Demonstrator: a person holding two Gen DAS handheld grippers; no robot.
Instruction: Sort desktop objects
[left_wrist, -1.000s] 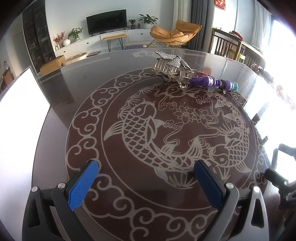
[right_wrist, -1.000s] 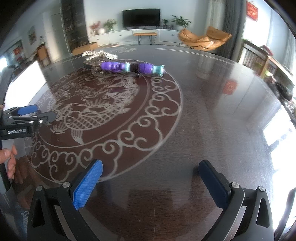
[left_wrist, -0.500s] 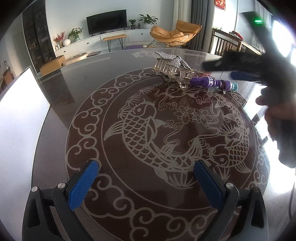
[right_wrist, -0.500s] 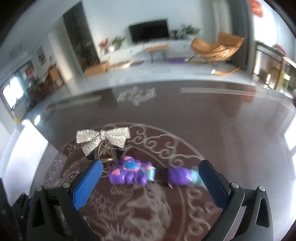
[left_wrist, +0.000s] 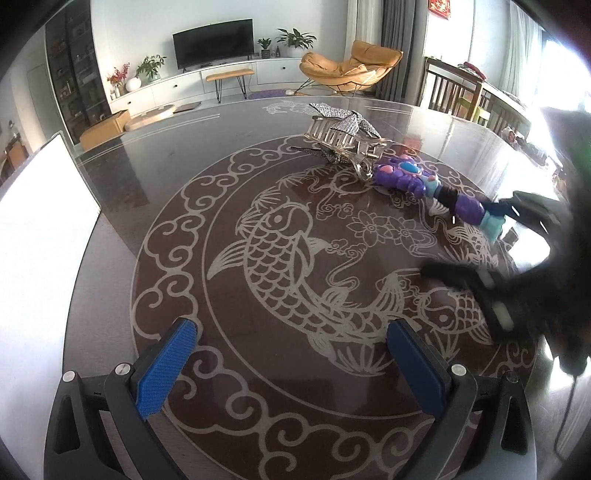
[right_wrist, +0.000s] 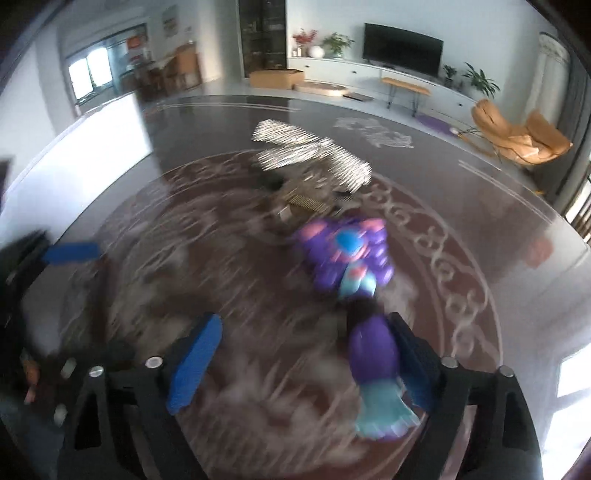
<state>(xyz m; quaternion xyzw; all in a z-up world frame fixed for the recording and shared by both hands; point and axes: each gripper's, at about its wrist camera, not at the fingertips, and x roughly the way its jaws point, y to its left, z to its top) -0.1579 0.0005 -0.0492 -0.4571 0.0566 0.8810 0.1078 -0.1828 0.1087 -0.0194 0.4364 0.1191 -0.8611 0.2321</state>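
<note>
At the bottom of the left wrist view, the left gripper stands spread and empty over the fish-patterned table. The purple toy lies upper right, touching a silver-bowed hair claw. In the blurred right wrist view, the right gripper is closing, the toy's tail between its jaws beside the right finger; whether it touches cannot be told.

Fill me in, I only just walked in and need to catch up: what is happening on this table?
A person is sorting things with a hand-held gripper in each hand. The right hand-held gripper has come in around the handle end of a purple toy wand and its jaws are closing, the wand between them but not yet pinched. A sparkly bow hair clip lies just beyond the wand on the table. The left hand-held gripper hangs open, holding nothing.
</note>
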